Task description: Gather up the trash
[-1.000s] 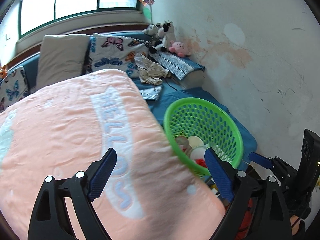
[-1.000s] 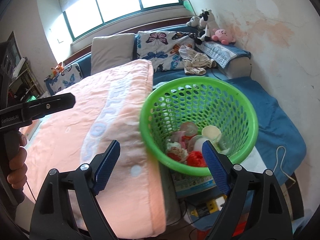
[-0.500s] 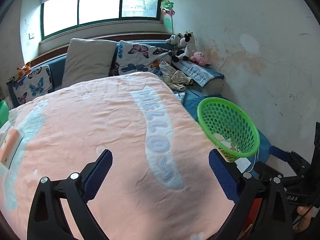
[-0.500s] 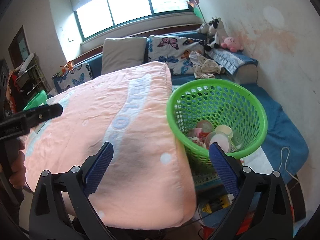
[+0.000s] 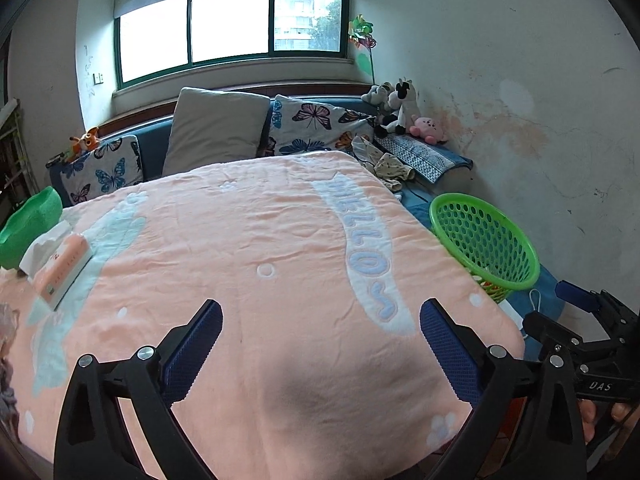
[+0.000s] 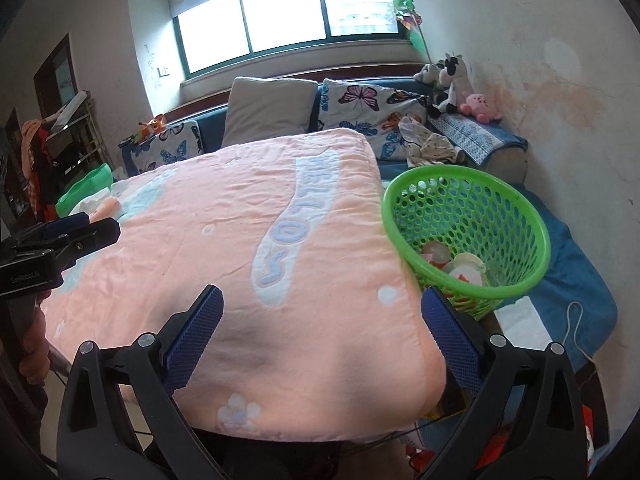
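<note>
A green perforated basket [image 6: 472,236] stands at the right edge of the pink blanket [image 6: 248,264]; it also shows in the left wrist view [image 5: 484,244]. It holds cups and red-and-white trash [image 6: 452,266]. My right gripper [image 6: 320,320] is open and empty, above the blanket's near right corner, left of and nearer than the basket. My left gripper [image 5: 320,332] is open and empty over the blanket's near edge [image 5: 280,280]. The right gripper also shows at the left wrist view's right edge [image 5: 576,300]; the left gripper shows at the right wrist view's left edge [image 6: 72,236].
A tissue pack [image 5: 60,264] and a green bag [image 5: 28,224] lie at the blanket's left side. Pillows [image 5: 216,128], clothes [image 5: 384,164] and plush toys [image 5: 400,108] sit at the back. A blue mat [image 6: 572,264] with a white cord lies right of the basket by the wall.
Both grippers have pulled back and turned left, away from the basket. The basket now sits farther right and smaller; more of the blanket and the tissue pack have come into view.
</note>
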Available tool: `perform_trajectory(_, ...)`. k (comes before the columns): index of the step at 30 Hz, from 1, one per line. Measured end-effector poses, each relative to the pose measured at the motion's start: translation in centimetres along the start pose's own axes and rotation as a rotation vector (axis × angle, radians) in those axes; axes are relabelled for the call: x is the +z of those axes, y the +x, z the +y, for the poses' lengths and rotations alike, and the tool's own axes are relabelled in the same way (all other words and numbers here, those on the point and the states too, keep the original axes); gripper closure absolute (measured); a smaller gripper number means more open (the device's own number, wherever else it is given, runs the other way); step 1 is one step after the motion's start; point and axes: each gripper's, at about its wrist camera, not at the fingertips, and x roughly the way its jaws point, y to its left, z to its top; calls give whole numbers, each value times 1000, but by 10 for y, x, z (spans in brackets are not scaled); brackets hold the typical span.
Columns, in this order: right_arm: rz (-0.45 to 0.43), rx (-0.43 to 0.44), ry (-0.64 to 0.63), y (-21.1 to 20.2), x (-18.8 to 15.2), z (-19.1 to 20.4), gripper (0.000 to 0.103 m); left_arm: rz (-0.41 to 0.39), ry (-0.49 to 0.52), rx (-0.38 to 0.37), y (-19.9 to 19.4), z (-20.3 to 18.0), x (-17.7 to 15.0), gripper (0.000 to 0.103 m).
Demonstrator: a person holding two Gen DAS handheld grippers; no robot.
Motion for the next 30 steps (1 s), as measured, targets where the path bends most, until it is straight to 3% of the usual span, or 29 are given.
perform_trajectory(15,7,20,-13,-7,-15,20,5,-6,-49,62,-16,20,-38,7)
perform_trajectory(30,13,28,-15,-6,-17,24,5,-3,-37,93,-20,16,-46,7)
